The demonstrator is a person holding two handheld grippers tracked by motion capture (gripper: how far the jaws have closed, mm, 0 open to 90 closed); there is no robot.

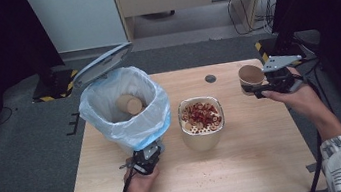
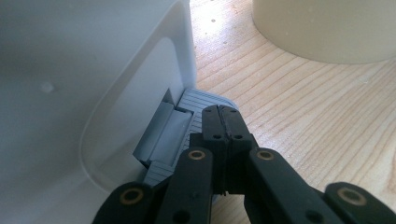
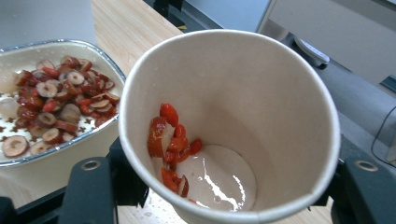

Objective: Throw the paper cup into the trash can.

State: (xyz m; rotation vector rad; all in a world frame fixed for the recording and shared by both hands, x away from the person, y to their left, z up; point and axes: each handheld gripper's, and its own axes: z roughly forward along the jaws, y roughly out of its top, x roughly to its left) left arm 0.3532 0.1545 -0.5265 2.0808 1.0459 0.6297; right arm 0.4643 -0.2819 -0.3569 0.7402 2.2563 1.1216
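My right gripper clamps a tan paper cup holding red fruit slices, raised beside the cream bowl. My left gripper, jaws closed, presses the white bin's grey pedal.

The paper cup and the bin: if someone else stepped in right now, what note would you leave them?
Left gripper: shut, pressing the grey pedal at the foot of the white bin; lid is up.
Right gripper: shut on paper cup, held above the table's right side, a few wet red slices stuck inside.
Strainer bowl mid-table holds most slices; another cup already lies in the bin.
Probably left: drop this cup in the bin, release the pedal.
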